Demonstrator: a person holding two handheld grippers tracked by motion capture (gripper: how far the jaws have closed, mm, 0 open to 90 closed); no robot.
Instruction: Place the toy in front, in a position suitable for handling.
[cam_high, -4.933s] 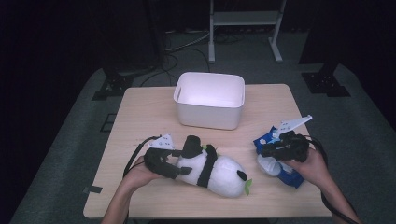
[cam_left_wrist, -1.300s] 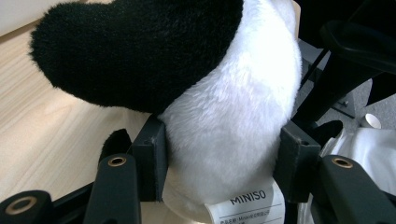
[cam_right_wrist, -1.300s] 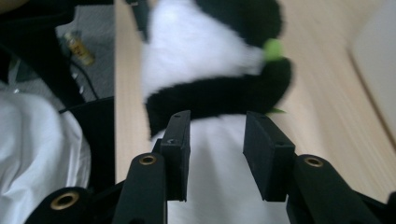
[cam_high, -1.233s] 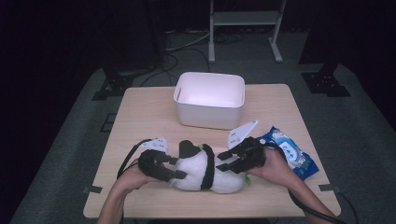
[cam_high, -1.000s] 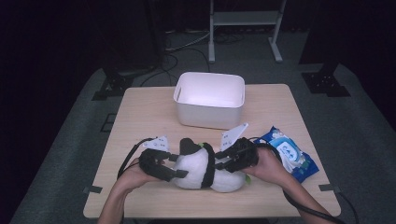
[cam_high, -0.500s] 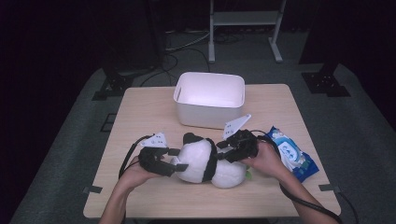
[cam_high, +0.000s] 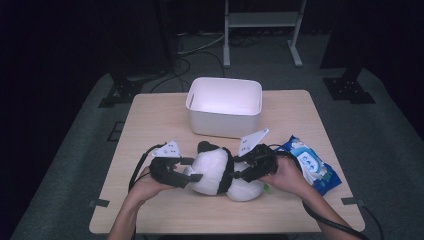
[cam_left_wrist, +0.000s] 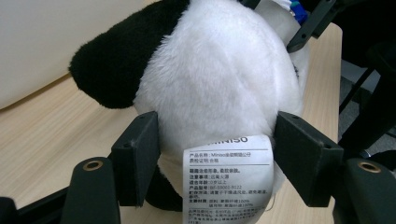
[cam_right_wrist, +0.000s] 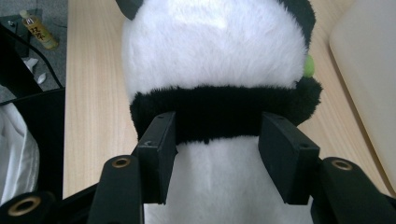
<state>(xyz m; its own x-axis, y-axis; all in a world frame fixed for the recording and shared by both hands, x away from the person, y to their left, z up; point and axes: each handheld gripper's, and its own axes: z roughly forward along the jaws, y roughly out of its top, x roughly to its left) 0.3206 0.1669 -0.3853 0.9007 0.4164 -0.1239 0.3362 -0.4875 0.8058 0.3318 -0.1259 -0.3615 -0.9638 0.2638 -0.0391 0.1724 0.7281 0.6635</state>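
Observation:
A black-and-white panda plush (cam_high: 216, 171) lies across the front middle of the wooden table (cam_high: 150, 125), held from both ends. My left gripper (cam_high: 187, 169) is shut on its white rump, and in the left gripper view the pads (cam_left_wrist: 137, 158) press into the fur on either side of a sewn-in label (cam_left_wrist: 227, 175). From the right, my right gripper (cam_high: 239, 170) is shut on the plush's black band (cam_right_wrist: 217, 112), and both pads (cam_right_wrist: 159, 151) dent the fur there.
A white plastic bin (cam_high: 225, 107) stands open just behind the plush. A blue pack of wipes (cam_high: 312, 167) lies by my right hand. The left and far right of the table are bare. A bottle (cam_right_wrist: 39, 30) lies on the floor.
My right gripper left the blue pack, crossed left and shut on the plush. Both grippers then shifted the plush slightly back toward the bin.

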